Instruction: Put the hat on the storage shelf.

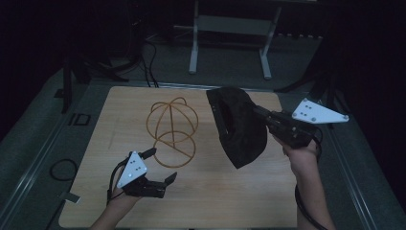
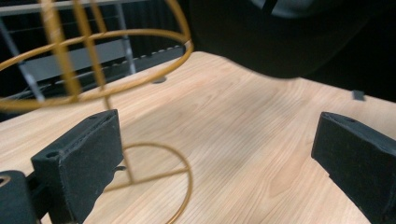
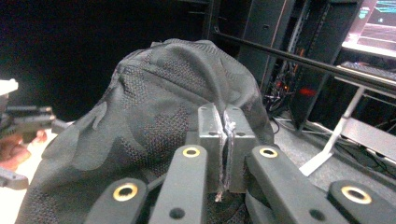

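A golden wire hat stand [image 1: 171, 125] rises from a ring base at the middle of the wooden table [image 1: 230, 191]. My right gripper [image 1: 257, 113] is shut on a black mesh cap [image 1: 242, 127], holding it in the air just right of the stand. In the right gripper view the jaws [image 3: 226, 126] pinch the fabric of the cap [image 3: 154, 102]. My left gripper [image 1: 163, 165] stands open low over the table, in front of and left of the stand's base. In the left gripper view nothing lies between its jaws [image 2: 215, 135]; the stand [image 2: 60, 51] is close ahead and the cap [image 2: 261, 37] hangs above.
Beyond the table's far edge stands a white metal frame [image 1: 194, 43] on a grey floor. Dark cables [image 1: 62, 168] lie on the floor at the left. Bare wood [image 2: 243, 121] stretches along the table's front and right parts. Equipment racks [image 3: 299, 56] fill the right gripper view's background.
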Demonstrator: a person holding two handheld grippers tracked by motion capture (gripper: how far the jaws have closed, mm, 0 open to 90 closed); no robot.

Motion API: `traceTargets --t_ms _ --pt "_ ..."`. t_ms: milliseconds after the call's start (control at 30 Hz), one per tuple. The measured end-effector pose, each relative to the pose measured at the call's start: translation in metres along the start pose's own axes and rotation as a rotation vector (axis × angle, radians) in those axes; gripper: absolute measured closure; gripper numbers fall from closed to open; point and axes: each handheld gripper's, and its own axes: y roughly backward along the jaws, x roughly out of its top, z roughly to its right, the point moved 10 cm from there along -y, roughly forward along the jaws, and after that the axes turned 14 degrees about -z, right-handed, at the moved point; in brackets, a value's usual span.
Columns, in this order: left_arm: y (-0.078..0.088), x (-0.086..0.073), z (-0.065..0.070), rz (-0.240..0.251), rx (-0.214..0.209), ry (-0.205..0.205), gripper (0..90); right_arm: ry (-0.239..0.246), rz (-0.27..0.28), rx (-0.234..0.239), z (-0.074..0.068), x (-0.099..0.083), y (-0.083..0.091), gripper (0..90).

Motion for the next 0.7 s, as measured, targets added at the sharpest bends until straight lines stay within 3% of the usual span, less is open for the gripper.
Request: traceTargets --t_ms 367,533,700 --pt "0.021 -0.039 -0.027 0.001 0.082 0.074 2.5 0.015 0.000 -0.010 0.000 0.035 -0.025 87.7" --pt "0.027 -0.058 -0.032 -0.007 0.106 0.101 2.5 0.019 0.005 -0.010 -0.005 0.050 -0.039 87.7" --pt "0.032 -0.072 -0.040 0.010 0.126 0.147 2.5 0.037 -0.025 -0.002 -0.017 0.055 -0.059 87.6"
